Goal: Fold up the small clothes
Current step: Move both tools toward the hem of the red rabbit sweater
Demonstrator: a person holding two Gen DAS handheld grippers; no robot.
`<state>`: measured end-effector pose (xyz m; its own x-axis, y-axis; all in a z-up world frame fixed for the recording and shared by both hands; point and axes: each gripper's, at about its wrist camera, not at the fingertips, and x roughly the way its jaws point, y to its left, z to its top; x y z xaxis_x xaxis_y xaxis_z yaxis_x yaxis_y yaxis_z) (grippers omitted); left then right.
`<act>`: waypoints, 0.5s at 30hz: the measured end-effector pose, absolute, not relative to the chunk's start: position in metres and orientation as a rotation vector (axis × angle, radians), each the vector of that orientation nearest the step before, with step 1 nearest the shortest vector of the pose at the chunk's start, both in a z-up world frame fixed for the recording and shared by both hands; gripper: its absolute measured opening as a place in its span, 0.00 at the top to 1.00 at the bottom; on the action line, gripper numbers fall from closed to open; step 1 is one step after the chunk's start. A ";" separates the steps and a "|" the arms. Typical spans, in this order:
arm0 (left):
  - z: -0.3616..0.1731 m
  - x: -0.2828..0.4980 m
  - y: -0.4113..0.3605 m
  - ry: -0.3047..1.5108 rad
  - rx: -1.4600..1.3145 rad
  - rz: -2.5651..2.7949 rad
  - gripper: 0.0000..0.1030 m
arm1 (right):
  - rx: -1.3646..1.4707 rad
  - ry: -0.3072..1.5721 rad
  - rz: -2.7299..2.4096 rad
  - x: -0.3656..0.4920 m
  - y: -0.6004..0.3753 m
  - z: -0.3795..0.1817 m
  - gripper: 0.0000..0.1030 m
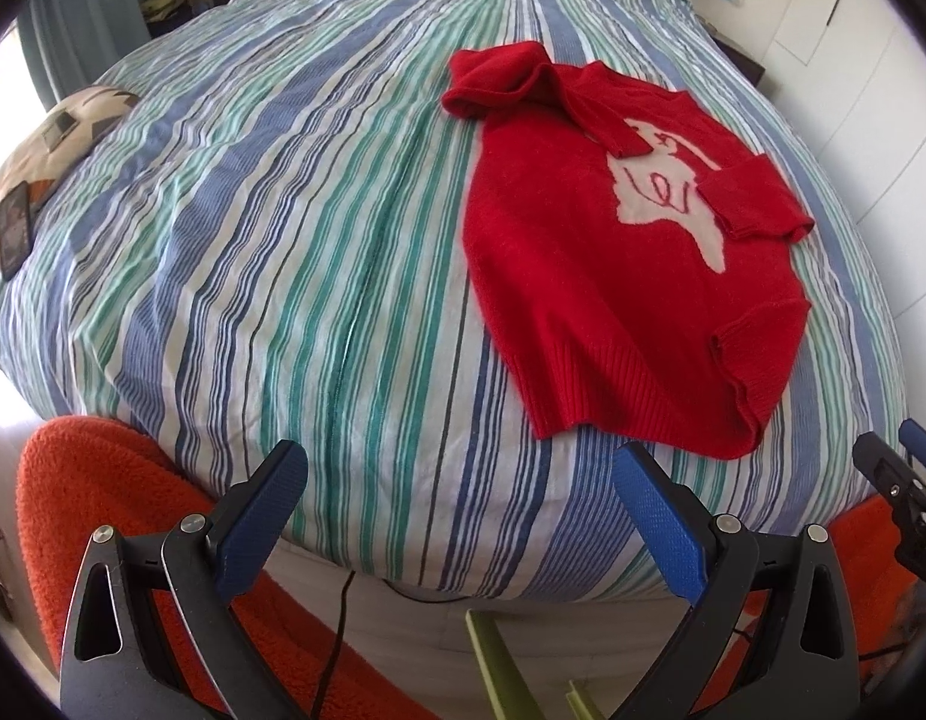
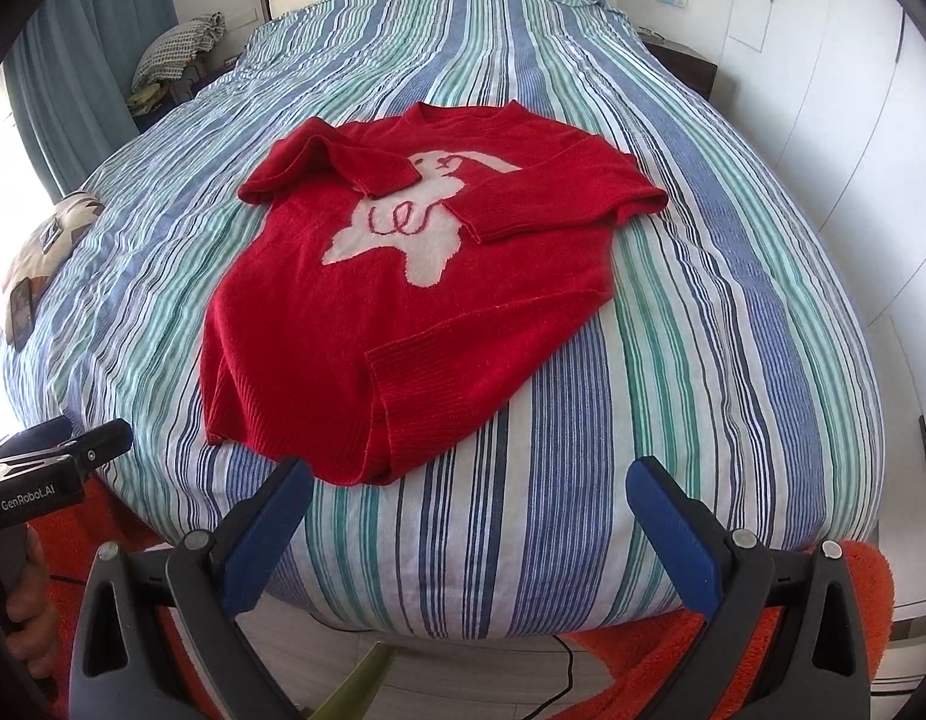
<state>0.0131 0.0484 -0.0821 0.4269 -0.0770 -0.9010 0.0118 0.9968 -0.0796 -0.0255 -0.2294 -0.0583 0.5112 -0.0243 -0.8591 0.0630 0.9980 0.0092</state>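
sweater, red with a pale animal on the chest, lies face up on the striped bed, its ribbed hem toward the near edge and its collar toward the headboard. both sleeves are already crossed in over the chest, so the step in hand looks like the bottom-to-top fold.

left claw hangs off the near edge of the bed with its blue pads spread wide and nothing between them; the sweater sits ahead and to its right. right claw is just as wide open and empty, just short of the hem, which is bunched and partly turned over at the near right corner.

to do it well, i'd say flatten that turned corner first, then pinch the hem at its two outer corners, one claw each, catching both knit layers. lift low and together, carry the hem up to the collar line so the sleeves stay trapped inside, and set it down before letting go. uneven lift would likely skew the fold.

count: one sweater, two sleeves folded in, two claws, one bed, one patterned cushion at the far left with one dark phone by it.
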 end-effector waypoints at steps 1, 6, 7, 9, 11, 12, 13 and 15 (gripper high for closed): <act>-0.082 0.013 0.049 1.125 -0.062 -0.053 0.01 | 0.044 1.036 -0.051 -0.025 -0.229 -0.059 0.00; -0.080 0.012 0.048 1.112 -0.052 -0.048 0.01 | 0.063 1.045 -0.039 -0.024 -0.229 -0.062 0.00; -0.080 0.012 0.049 1.114 -0.056 -0.050 0.01 | 0.068 1.046 -0.039 -0.023 -0.230 -0.063 0.00; -0.080 0.012 0.049 1.115 -0.060 -0.053 0.01 | 0.078 1.045 -0.042 -0.023 -0.232 -0.063 0.00; -0.079 0.011 0.048 1.112 -0.057 -0.053 0.01 | 0.086 1.044 -0.045 -0.023 -0.233 -0.063 0.00; -0.079 0.011 0.047 1.111 -0.056 -0.053 0.01 | 0.088 1.044 -0.046 -0.023 -0.234 -0.063 0.00; -0.079 0.011 0.047 1.110 -0.055 -0.053 0.01 | 0.090 1.044 -0.046 -0.024 -0.234 -0.063 0.00; -0.078 0.011 0.047 1.109 -0.054 -0.055 0.01 | 0.091 1.043 -0.045 -0.024 -0.234 -0.063 0.00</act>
<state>0.0106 0.0465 -0.0784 0.4445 -0.0717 -0.8929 0.0175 0.9973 -0.0713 -0.0241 -0.2342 -0.0635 0.5027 0.0061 -0.8644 0.0804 0.9953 0.0538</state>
